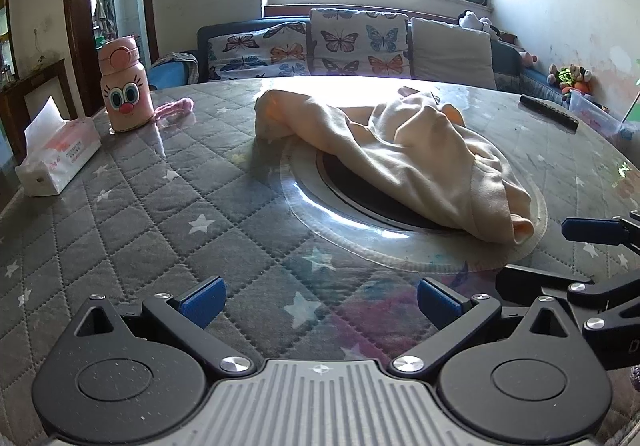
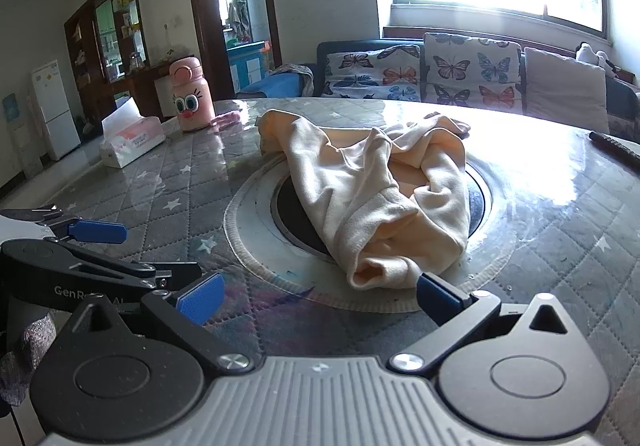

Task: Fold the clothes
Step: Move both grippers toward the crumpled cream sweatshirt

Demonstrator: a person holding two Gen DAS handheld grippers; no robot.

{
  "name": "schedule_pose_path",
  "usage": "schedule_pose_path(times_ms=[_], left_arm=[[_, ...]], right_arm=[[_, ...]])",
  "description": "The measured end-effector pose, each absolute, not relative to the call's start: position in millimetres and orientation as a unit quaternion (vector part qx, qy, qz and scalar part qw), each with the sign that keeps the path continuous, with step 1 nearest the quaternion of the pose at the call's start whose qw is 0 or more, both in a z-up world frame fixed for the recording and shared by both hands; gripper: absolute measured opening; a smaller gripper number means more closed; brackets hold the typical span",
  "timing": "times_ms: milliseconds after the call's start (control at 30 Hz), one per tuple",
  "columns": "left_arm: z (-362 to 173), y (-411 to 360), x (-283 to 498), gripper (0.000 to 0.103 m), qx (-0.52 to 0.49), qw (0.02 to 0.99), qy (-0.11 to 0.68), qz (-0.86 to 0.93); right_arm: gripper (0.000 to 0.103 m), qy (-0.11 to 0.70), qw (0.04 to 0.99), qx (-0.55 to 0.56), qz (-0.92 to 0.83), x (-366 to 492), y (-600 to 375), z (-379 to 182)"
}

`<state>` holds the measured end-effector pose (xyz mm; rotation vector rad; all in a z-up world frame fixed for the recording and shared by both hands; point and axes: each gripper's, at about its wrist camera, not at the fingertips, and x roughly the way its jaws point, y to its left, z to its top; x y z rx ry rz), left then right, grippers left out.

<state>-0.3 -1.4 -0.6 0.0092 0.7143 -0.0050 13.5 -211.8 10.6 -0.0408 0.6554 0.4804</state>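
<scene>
A crumpled cream-yellow garment (image 1: 420,162) lies in a heap on the round table, over its dark centre disc (image 1: 352,186). It also shows in the right wrist view (image 2: 372,190). My left gripper (image 1: 320,302) is open and empty, low over the table, short of the garment. My right gripper (image 2: 320,296) is open and empty; its right fingertip (image 2: 436,296) is just at the garment's near cuff. The right gripper shows at the right edge of the left wrist view (image 1: 592,246), and the left gripper at the left edge of the right wrist view (image 2: 96,246).
The table has a grey quilted star-pattern cover (image 1: 160,214) under glass. A pink cartoon bottle (image 1: 126,86), a tissue box (image 1: 56,158) and a pink cloth strip (image 1: 176,108) stand far left. A dark remote (image 1: 548,112) lies far right. A sofa with butterfly cushions (image 1: 340,42) is behind.
</scene>
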Motion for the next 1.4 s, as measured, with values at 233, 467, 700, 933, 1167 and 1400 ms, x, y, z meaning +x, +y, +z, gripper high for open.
schedule_pose_path(times_ms=[233,467,700,933,1167,1400], left_arm=[[-2.0,-4.8,-1.2,0.103,0.008,0.935,0.354,-0.007],[-1.5,-9.1,-4.3,0.103,0.003,0.935,0.355,-0.010],[-2.7,-8.2,2.0,0.103,0.005,0.934,0.357,-0.009],[-5.1,-10.6,10.7,0.103,0.011,0.932,0.363,-0.010],[-4.1,-8.0,23.6,0.103,0.010,0.931,0.366,-0.006],[-2.0,-5.5,36.6,0.103,0.016,0.931,0.364,-0.007]], right_arm=[[0.103,0.322,0.917,-0.019,0.235,7.8,-214.8,13.4],[0.103,0.327,0.916,-0.004,0.233,6.4,-222.0,7.3],[0.103,0.329,0.914,-0.001,0.236,11.2,-222.0,7.8],[0.103,0.331,0.913,0.001,0.236,15.5,-221.8,5.8],[0.103,0.330,0.914,0.000,0.235,25.5,-223.8,8.7],[0.103,0.326,0.917,-0.002,0.231,44.7,-225.8,15.1]])
